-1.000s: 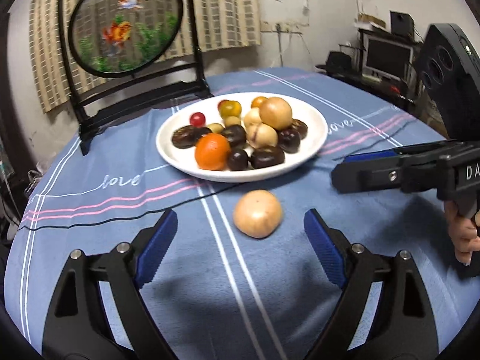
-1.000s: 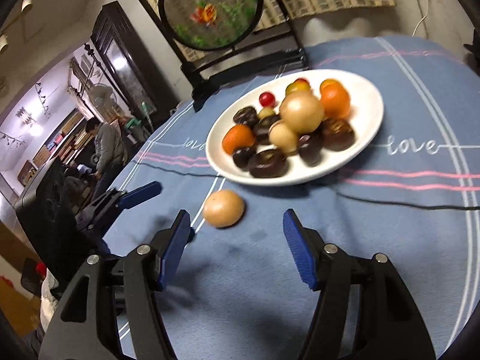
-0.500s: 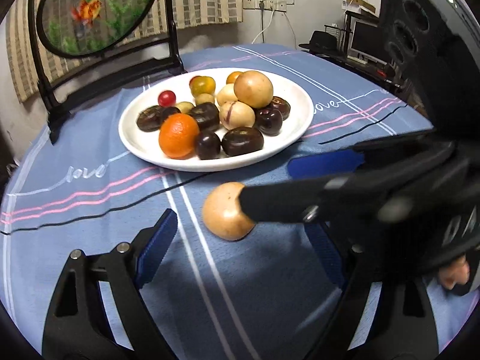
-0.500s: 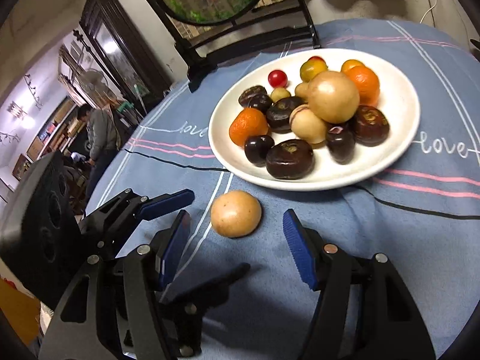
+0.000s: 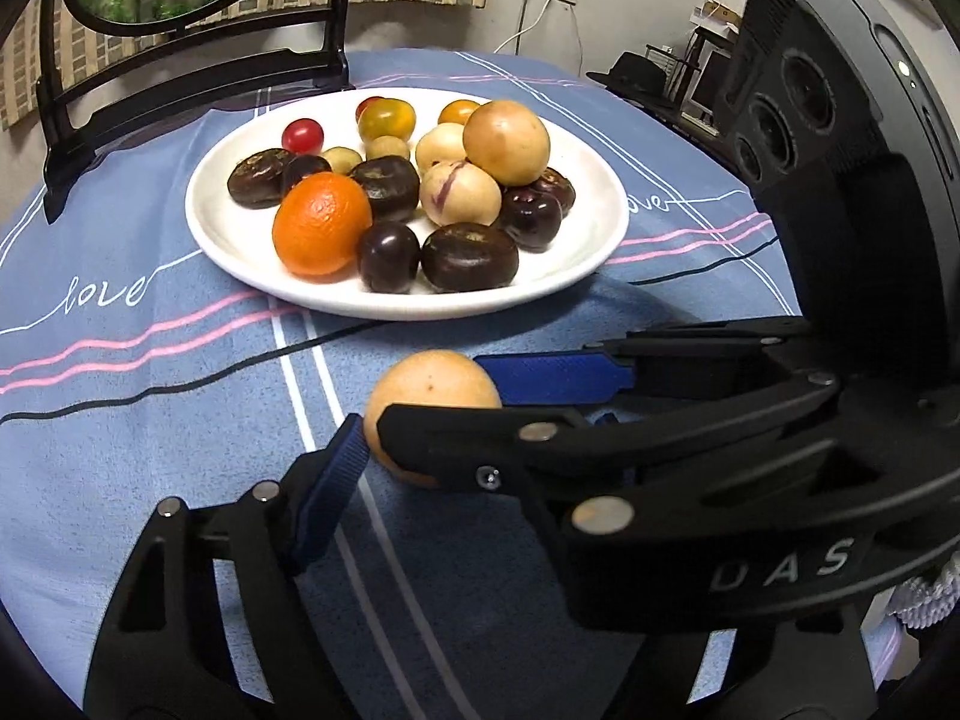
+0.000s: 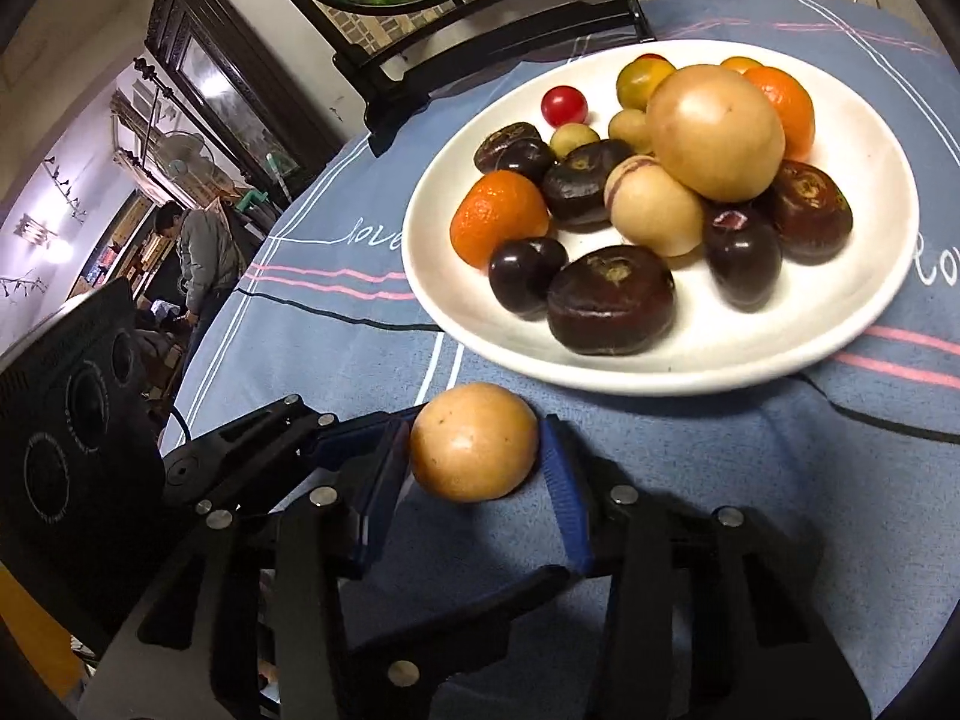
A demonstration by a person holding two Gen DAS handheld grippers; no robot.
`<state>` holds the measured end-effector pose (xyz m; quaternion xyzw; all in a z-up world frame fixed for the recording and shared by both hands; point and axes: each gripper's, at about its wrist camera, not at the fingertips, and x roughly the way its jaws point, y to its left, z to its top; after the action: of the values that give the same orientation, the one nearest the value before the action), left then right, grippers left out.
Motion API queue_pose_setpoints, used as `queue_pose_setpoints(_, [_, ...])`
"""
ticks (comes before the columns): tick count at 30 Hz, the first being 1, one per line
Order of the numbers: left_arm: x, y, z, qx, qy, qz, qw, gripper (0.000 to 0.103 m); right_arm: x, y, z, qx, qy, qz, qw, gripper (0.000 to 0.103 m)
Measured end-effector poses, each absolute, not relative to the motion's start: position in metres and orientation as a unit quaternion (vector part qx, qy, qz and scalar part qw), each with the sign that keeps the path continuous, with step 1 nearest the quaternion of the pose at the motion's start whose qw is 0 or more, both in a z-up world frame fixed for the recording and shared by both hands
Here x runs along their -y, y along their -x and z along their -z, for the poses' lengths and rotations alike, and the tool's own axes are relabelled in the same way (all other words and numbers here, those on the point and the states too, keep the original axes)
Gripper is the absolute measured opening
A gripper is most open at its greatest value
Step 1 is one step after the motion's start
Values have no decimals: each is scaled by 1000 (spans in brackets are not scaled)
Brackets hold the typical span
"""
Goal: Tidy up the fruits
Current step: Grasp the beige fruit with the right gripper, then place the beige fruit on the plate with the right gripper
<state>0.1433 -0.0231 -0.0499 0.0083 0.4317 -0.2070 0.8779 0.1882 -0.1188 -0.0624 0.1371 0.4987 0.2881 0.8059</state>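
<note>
One tan round fruit point(image 6: 474, 441) is off the plate, sitting on the blue tablecloth point(image 6: 780, 510) just in front of the white plate point(image 6: 864, 324) and apart from its rim. We have the right gripper point(image 6: 474, 468) around it: blue pads on either side, jaws closing, and they look at or nearly at the skin, though we can't confirm firm contact yet (no lift visible, fruit looks to be resting on the cloth). The left gripper point(image 5: 480, 438) is right there too, one blue pad beside the fruit, its other finger hidden behind the right gripper's arm; its jaws are closing but stand wide and pinch nothing we can see. The plate already carries the rest: an orange point(image 5: 322, 223), dark chestnut-like fruits, pale round ones, a cherry tomato point(image 5: 303, 135). We judge the job nearly done; what's left is this last stray, which needs gripping, lifting and setting on the plate.
</note>
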Motion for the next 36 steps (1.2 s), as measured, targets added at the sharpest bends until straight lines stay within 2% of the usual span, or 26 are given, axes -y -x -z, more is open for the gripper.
queue_pose_setpoints(3, [24,-144,50,-431,-11,204,879,77,120,-187,63,-494,-139,-290,808,46])
queue_pose_setpoints(5, [22,-144,49,-428,-10,196,882,70,122,-187,63,-493,-143,-290,808,46])
queue_pose_setpoints(7, [20,-143,46,-423,-8,188,886,56,126,-184,62,-489,-147,-285,811,46])
queue_pose_setpoints(13, [32,-132,35,-384,-44,180,904,55,137,-174,50,-469,-154,-286,821,46])
queue_pose_setpoints(18, [30,-125,20,-360,-25,183,914,54,143,-165,38,-451,-162,-292,828,46])
queue_pose_setpoints(24, [42,-119,-14,-317,-57,176,930,53,150,-162,8,-412,-176,-297,843,46])
queue_pose_setpoints(30, [52,-157,-74,-272,-79,170,944,53,160,-191,-45,-365,-175,-293,866,46])
queue_pose_setpoints(36, [56,-205,-83,-271,-77,168,945,53,164,-236,-55,-357,-167,-278,876,46])
